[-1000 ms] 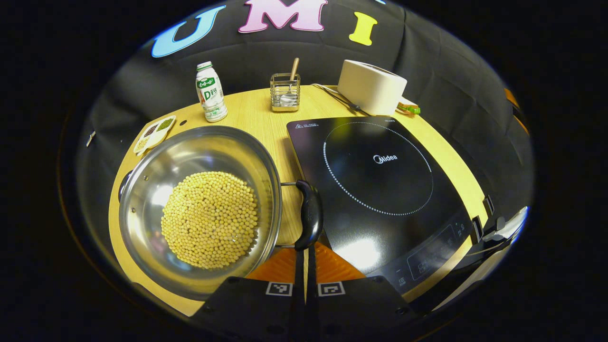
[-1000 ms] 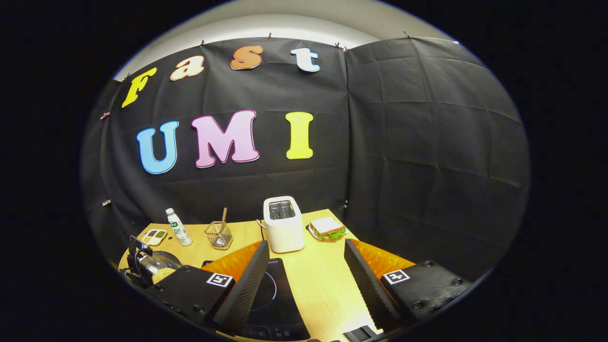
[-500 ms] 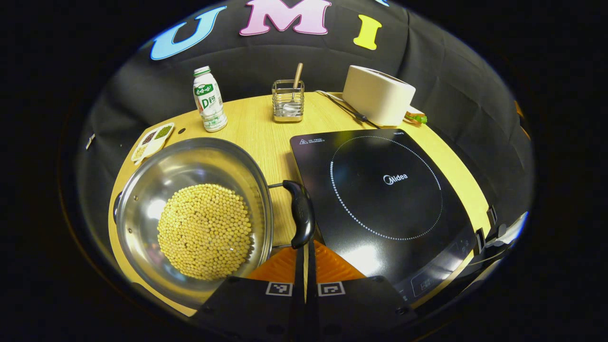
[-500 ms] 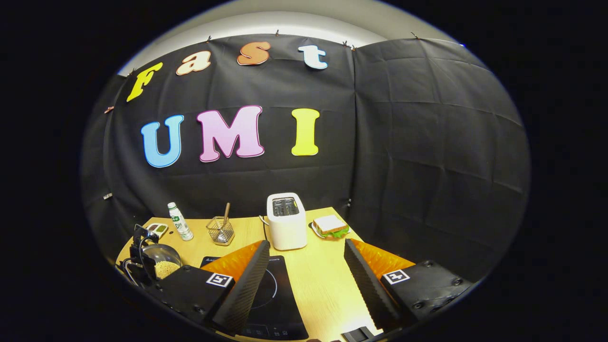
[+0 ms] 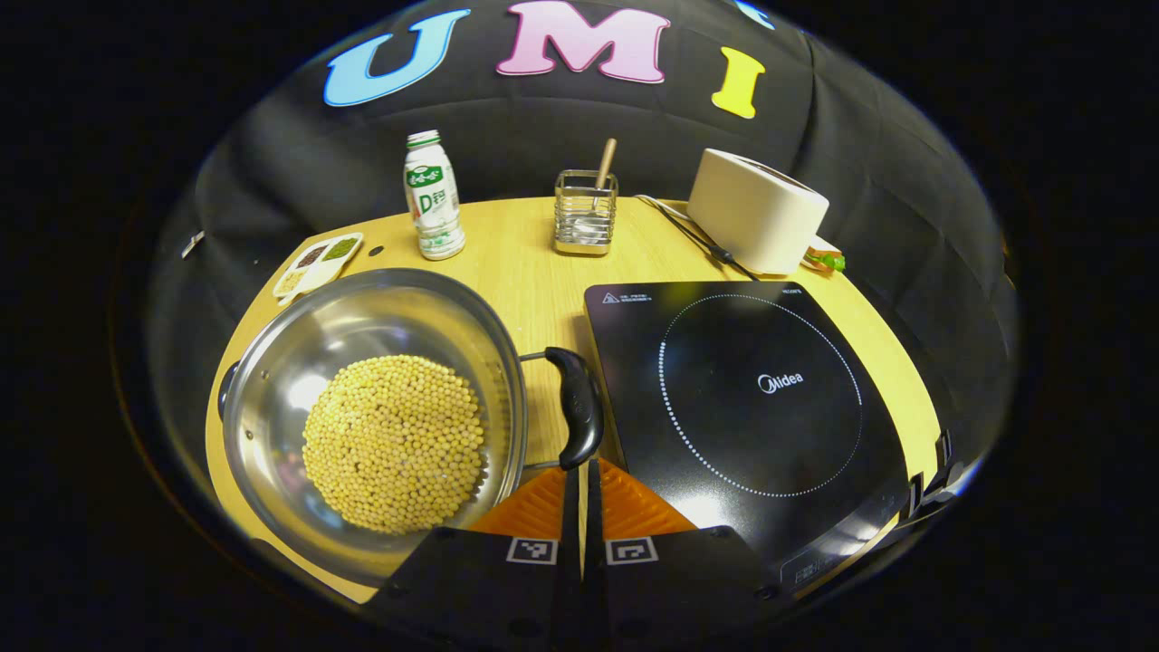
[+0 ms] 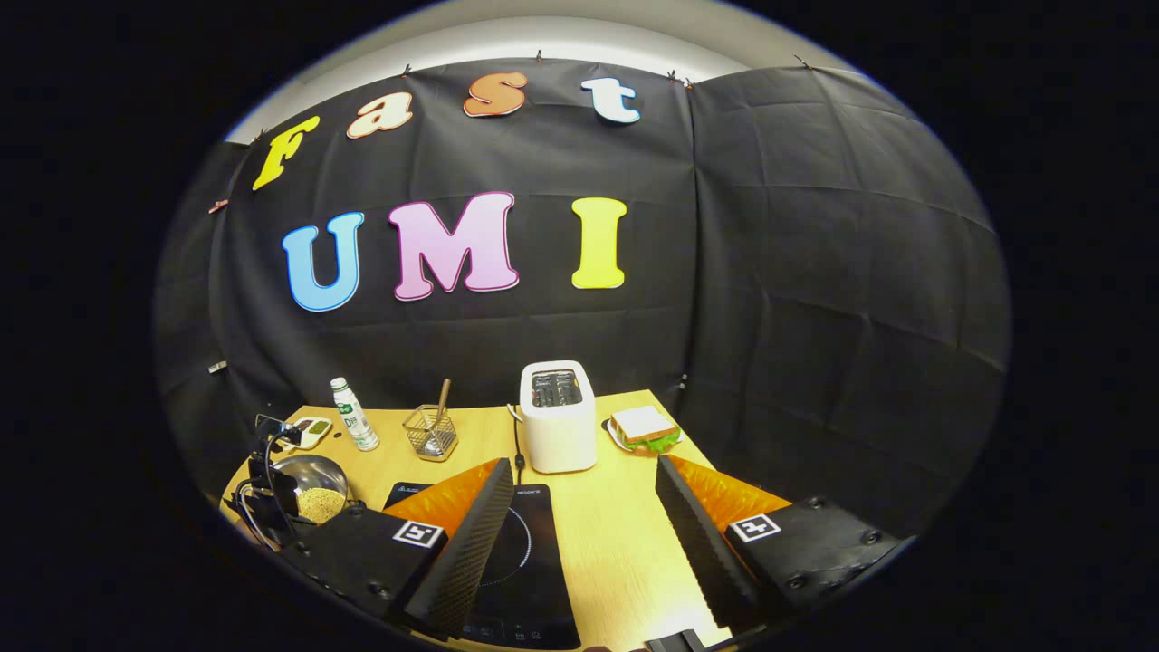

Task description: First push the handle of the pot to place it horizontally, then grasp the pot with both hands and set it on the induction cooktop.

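Left gripper [image 5: 584, 471] backed off pot handle [image 5: 579, 418], jaws closed, Midea cooktop [image 5: 761, 398]

Sandwich [image 5: 822, 261]: mostly hidden behind toaster [image 5: 756, 210] in left gripper view.
Pot [image 6: 312, 489]: in right gripper view, partly hidden by left gripper [image 6: 267, 489]; handle not discernible.
Cooktop [image 6: 521, 580]: left part covered by right gripper's finger; control panel too small to read.
Tray [image 5: 317, 263]: contents too small to identify.
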Available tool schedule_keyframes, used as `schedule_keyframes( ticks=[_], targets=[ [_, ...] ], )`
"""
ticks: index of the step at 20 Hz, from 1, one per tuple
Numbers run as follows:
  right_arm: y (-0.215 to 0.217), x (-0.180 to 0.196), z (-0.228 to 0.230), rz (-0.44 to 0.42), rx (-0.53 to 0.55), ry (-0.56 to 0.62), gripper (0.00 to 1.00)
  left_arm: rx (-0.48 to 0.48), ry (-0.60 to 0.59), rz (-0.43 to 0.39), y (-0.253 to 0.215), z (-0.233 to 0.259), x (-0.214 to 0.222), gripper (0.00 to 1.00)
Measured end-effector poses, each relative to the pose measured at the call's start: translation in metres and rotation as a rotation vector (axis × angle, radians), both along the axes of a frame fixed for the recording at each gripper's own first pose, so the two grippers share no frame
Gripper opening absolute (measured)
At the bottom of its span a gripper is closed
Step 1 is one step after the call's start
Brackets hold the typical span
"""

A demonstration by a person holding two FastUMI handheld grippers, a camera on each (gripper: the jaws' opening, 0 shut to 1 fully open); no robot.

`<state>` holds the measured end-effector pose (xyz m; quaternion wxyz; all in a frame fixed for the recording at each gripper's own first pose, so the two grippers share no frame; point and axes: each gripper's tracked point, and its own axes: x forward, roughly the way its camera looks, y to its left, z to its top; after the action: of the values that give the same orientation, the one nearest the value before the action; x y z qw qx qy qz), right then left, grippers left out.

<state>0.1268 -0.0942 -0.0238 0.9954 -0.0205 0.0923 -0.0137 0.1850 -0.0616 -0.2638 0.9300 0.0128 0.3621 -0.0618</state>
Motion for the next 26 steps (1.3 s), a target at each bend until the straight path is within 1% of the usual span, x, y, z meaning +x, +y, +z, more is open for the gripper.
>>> schedule_keyframes(
  ticks=[3, 5, 6, 7, 8, 10, 11, 12, 13, 16, 17, 19, 20, 23, 26],
  targets=[
    [0.011, 0.01, -0.01, 0.062, 0.021, 0.031, 0.99, -0.038, -0.024, 0.065, -0.002, 0.008, -0.017, 0.05],
    [0.019, 0.018, -0.02, 0.099, 0.037, 0.065, 0.99, -0.041, -0.041, 0.112, 0.001, 0.015, -0.03, 0.05],
    [0.025, 0.021, -0.024, 0.122, 0.051, 0.078, 0.99, -0.041, -0.052, 0.137, 0.003, 0.02, -0.035, 0.07],
    [0.033, 0.024, -0.03, 0.147, 0.066, 0.095, 0.98, -0.037, -0.066, 0.166, 0.006, 0.026, -0.042, 0.05],
    [0.04, 0.027, -0.036, 0.173, 0.077, 0.111, 0.99, -0.034, -0.084, 0.198, 0.011, 0.034, -0.049, 0.06],
    [0.055, 0.029, -0.048, 0.221, 0.099, 0.146, 0.99, -0.042, -0.109, 0.254, 0.018, 0.05, -0.062, 0.19],
    [0.063, 0.03, -0.053, 0.239, 0.113, 0.16, 0.99, -0.04, -0.123, 0.285, 0.025, 0.06, -0.07, 0.33],
    [0.07, 0.031, -0.057, 0.258, 0.128, 0.171, 0.99, -0.037, -0.139, 0.314, 0.032, 0.069, -0.077, 0.4],
    [0.08, 0.031, -0.059, 0.282, 0.145, 0.175, 0.99, -0.03, -0.159, 0.355, 0.043, 0.081, -0.085, 0.56],
    [0.108, 0.03, -0.076, 0.332, 0.159, 0.224, 0.99, -0.016, -0.199, 0.49, 0.087, 0.108, -0.112, 0.92],
    [0.117, 0.03, -0.081, 0.341, 0.166, 0.244, 0.99, -0.014, -0.207, 0.529, 0.104, 0.113, -0.116, 0.98],
    [0.136, 0.027, -0.087, 0.355, 0.188, 0.283, 0.99, 0.007, -0.218, 0.589, 0.14, 0.119, -0.126, 0.96],
    [0.147, 0.025, -0.089, 0.363, 0.197, 0.298, 0.99, 0.006, -0.221, 0.595, 0.153, 0.122, -0.128, 0.96],
    [0.18, 0.023, -0.09, 0.379, 0.22, 0.339, 0.99, 0.004, -0.21, 0.582, 0.194, 0.118, -0.129, 0.96],
    [0.212, 0.026, -0.092, 0.362, 0.247, 0.373, 0.99, 0.022, -0.216, 0.524, 0.227, 0.118, -0.123, 0.96]
  ],
)
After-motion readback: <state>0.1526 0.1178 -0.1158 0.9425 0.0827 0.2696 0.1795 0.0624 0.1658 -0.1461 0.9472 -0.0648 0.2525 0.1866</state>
